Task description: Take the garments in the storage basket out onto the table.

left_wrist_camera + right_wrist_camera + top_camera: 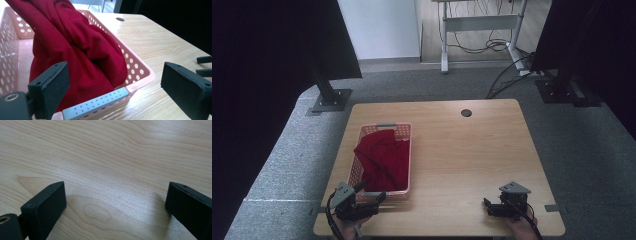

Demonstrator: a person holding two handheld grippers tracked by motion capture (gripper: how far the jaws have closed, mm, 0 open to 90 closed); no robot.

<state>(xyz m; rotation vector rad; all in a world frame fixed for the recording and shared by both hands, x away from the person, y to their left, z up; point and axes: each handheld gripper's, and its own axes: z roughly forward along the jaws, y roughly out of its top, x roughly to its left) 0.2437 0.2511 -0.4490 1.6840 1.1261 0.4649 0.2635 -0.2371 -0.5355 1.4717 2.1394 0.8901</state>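
Hovering at lower left, the left hand-held gripper (371, 199) gapes at the basket (402, 131) end; red cloth (383, 156) runs up-frame. Right hand-held gripper (486, 205) spread, empty, well apart.

red cloth (75, 50): top cut off | pink basket (140, 72): floor mostly hidden, perhaps by cloth

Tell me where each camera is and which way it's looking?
High view: above the person's side, looking forward and down on the wooden table; left gripper and right gripper come in at the bottom.
Left gripper view: rides the left gripper, facing the pink basket and red cloth; its open jaws show.
Right gripper view: rides the right gripper, facing bare tabletop; its open jaws show.
Shared: the high and left gripper views both show basket and cloth.
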